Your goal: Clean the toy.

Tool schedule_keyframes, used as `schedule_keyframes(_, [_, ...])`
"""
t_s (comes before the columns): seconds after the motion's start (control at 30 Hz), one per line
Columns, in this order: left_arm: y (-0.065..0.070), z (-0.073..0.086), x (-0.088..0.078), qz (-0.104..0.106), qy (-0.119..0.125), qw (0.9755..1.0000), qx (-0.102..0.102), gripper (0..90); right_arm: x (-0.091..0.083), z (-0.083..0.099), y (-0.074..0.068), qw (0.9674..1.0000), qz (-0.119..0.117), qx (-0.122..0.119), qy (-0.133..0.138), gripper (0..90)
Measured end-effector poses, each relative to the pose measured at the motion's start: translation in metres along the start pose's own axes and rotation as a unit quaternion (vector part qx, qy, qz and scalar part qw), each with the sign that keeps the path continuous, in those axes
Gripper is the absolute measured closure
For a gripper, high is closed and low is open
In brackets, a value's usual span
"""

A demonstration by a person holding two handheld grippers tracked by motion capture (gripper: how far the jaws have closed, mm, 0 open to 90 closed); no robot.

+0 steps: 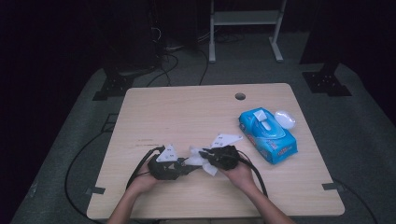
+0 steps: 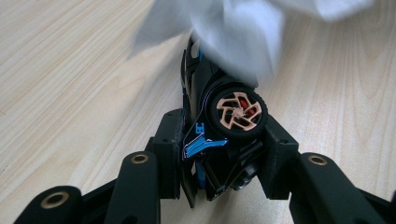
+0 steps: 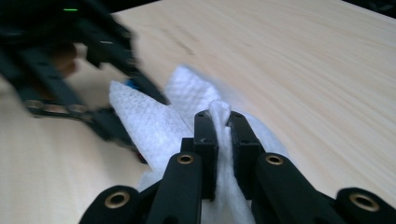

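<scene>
Looking down from the high view, the two hands meet near the table's (image 1: 187, 107) front edge, at about six o'clock of its top: the left hand-held gripper (image 1: 189, 166) and the right hand-held gripper (image 1: 205, 156) point at each other with a white wet wipe (image 1: 198, 157) bunched between them, while a blue wipe pack (image 1: 267, 134) with its lid flipped open lies well apart, toward three o'clock. In the left gripper view the jaws are clamped on a small toy car (image 2: 219, 126), black with blue trim, pads pressing on its body either side of a copper-spoked wheel; the wipe (image 2: 233, 32) drapes over the car's far end at twelve o'clock. I'd judge the car light, rigid and rather slick plastic, with thin trim that could snap, so the hold across the solid body beside the wheel seems the sound one. In the right gripper view the jaws are closed tight on a pinched fold of the wipe (image 3: 219, 114), which spreads out toward ten o'clock against the blurred left gripper (image 3: 109, 123). That wipe looks soft, limp and probably damp; it should bunch and tear easily, so gripping a gathered fold rather than a single edge suits it.
</scene>
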State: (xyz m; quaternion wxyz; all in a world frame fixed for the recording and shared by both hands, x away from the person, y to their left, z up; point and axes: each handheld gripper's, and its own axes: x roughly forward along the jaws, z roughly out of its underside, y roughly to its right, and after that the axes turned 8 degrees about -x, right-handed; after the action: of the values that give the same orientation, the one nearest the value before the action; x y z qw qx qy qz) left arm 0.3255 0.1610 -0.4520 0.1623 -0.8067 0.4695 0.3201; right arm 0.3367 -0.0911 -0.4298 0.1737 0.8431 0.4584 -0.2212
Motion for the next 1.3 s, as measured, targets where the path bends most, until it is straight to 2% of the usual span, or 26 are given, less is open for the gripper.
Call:
schedule_keyframes(0.03, [-0.001, -0.001, 0.000, 0.001, -0.001, 1.0000, 0.001, 57.7, -0.006, 0.003, 0.008, 0.9999, 0.012, 0.008, -0.005, 83.4])
schedule_keyframes(0.1, [0.000, -0.001, 0.001, 0.001, 0.001, 1.0000, -0.001, 57.7, -0.007, 0.004, 0.009, 0.9998, 0.015, 0.009, -0.005, 83.4])
schedule_keyframes(0.2, [0.000, -0.004, 0.002, 0.000, -0.006, 1.0000, 0.005, 57.6, -0.006, 0.003, 0.004, 0.9999, 0.012, 0.006, -0.004, 83.4])
schedule_keyframes(0.23, [-0.001, -0.005, 0.002, -0.001, -0.010, 0.9999, 0.009, 57.6, -0.001, -0.001, -0.003, 0.9999, 0.008, -0.010, -0.001, 83.2])
schedule_keyframes(0.27, [-0.001, -0.005, 0.002, -0.001, -0.010, 0.9999, 0.011, 57.7, 0.000, -0.002, -0.006, 0.9999, 0.007, -0.012, -0.001, 83.2])
schedule_keyframes(0.37, [-0.002, -0.004, 0.002, 0.000, -0.008, 0.9999, 0.012, 57.7, 0.001, -0.002, -0.006, 0.9999, 0.007, -0.015, 0.000, 83.3])
schedule_keyframes(0.43, [-0.002, -0.003, 0.001, 0.000, -0.006, 0.9999, 0.010, 57.7, -0.002, 0.001, 0.000, 0.9998, 0.014, -0.010, -0.002, 83.3])
schedule_keyframes(0.47, [-0.002, -0.002, 0.001, 0.001, -0.004, 0.9999, 0.010, 57.8, -0.008, 0.007, 0.009, 0.9997, 0.022, -0.002, -0.003, 83.2])
schedule_keyframes(0.5, [-0.002, -0.003, 0.002, 0.003, -0.003, 1.0000, 0.009, 57.8, -0.012, 0.010, 0.014, 0.9998, 0.019, 0.008, 0.000, 83.2])
schedule_keyframes(0.53, [-0.002, -0.003, 0.002, 0.003, -0.003, 1.0000, 0.009, 57.9, -0.012, 0.010, 0.014, 0.9998, 0.019, 0.008, 0.000, 83.2])
schedule_keyframes(0.57, [-0.001, -0.004, 0.002, 0.006, -0.004, 0.9999, 0.012, 57.9, -0.014, 0.012, 0.017, 0.9997, 0.010, 0.021, 0.003, 83.3])
schedule_keyframes(0.67, [0.002, -0.006, 0.004, 0.005, -0.009, 0.9998, 0.019, 57.8, -0.019, 0.012, 0.017, 0.9996, 0.027, 0.013, 0.002, 83.3])
schedule_keyframes(0.73, [0.001, -0.006, 0.004, 0.006, -0.009, 0.9997, 0.021, 57.8, -0.022, 0.009, 0.016, 0.9995, 0.021, 0.022, 0.012, 83.3])
schedule_keyframes(0.8, [0.001, -0.006, 0.004, 0.007, -0.009, 0.9997, 0.022, 57.9, -0.023, 0.005, 0.014, 0.9993, 0.028, 0.018, 0.018, 83.4])
schedule_keyframes(0.83, [0.000, -0.006, 0.003, 0.007, -0.010, 0.9997, 0.022, 57.9, -0.025, 0.004, 0.015, 0.9990, 0.033, 0.016, 0.027, 83.3])
schedule_keyframes(0.87, [0.000, -0.006, 0.003, 0.008, -0.010, 0.9997, 0.022, 57.9, -0.026, 0.003, 0.017, 0.9985, 0.036, 0.025, 0.032, 83.4])
schedule_keyframes(0.93, [-0.001, -0.006, 0.003, 0.008, -0.008, 0.9997, 0.022, 57.9, -0.030, 0.002, 0.022, 0.9977, 0.051, 0.029, 0.035, 83.4])
schedule_keyframes(1.0, [-0.002, -0.006, 0.003, 0.010, -0.008, 0.9997, 0.019, 57.9, -0.032, 0.006, 0.028, 0.9976, 0.047, 0.041, 0.032, 83.4])
schedule_keyframes(1.1, [-0.002, -0.006, 0.003, 0.013, -0.007, 0.9998, 0.011, 57.7, -0.030, 0.012, 0.028, 0.9979, 0.036, 0.049, 0.021, 83.4])
schedule_keyframes(1.23, [-0.002, -0.012, 0.002, 0.018, -0.001, 0.9998, 0.003, 51.7, -0.021, 0.012, 0.018, 0.9991, 0.013, 0.036, 0.020, 83.3])
schedule_keyframes(1.3, [-0.001, -0.015, 0.003, 0.017, 0.000, 0.9998, 0.010, 56.8, -0.018, 0.012, 0.015, 0.9994, 0.014, 0.027, 0.014, 83.3])
